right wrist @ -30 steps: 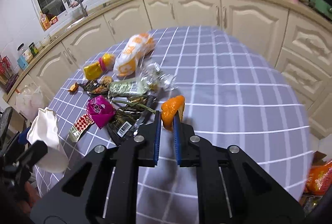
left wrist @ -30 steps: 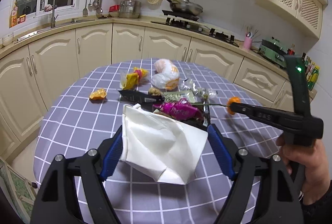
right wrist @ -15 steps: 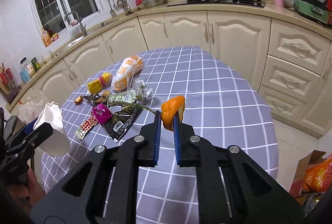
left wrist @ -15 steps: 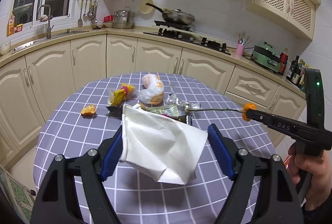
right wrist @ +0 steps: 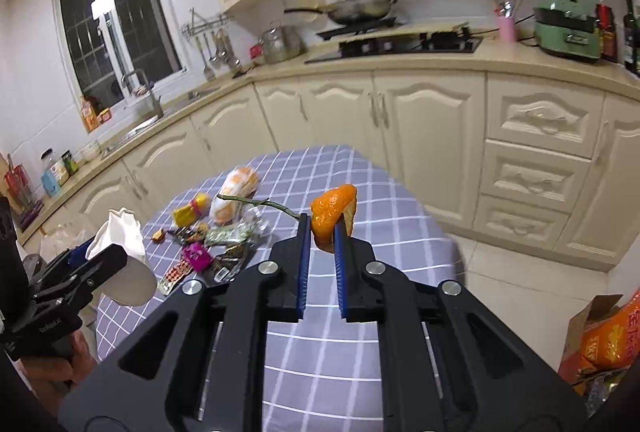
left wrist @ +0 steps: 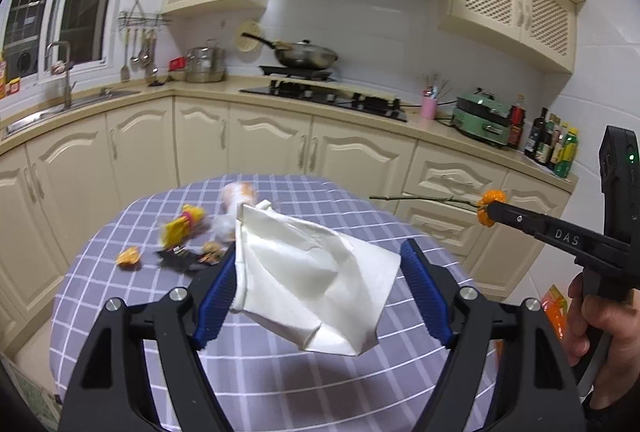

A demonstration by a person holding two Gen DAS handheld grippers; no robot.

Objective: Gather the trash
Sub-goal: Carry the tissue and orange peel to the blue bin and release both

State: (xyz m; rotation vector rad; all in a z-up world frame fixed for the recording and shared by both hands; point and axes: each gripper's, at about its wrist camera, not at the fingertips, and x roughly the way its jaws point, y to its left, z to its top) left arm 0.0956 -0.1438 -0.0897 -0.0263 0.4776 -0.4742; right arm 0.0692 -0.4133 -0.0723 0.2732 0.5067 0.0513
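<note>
Left gripper: spread wide, bag wedged between. Right gripper: clenched on peel, stem trailing. Risk: stem snags bag rim, peel drops onto tabletop.

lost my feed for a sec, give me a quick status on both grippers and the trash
Right gripper shut on orange peel, stem attached, held above table. Left gripper spread inside white bag. Wrappers remain on table. Nothing between them.
</note>
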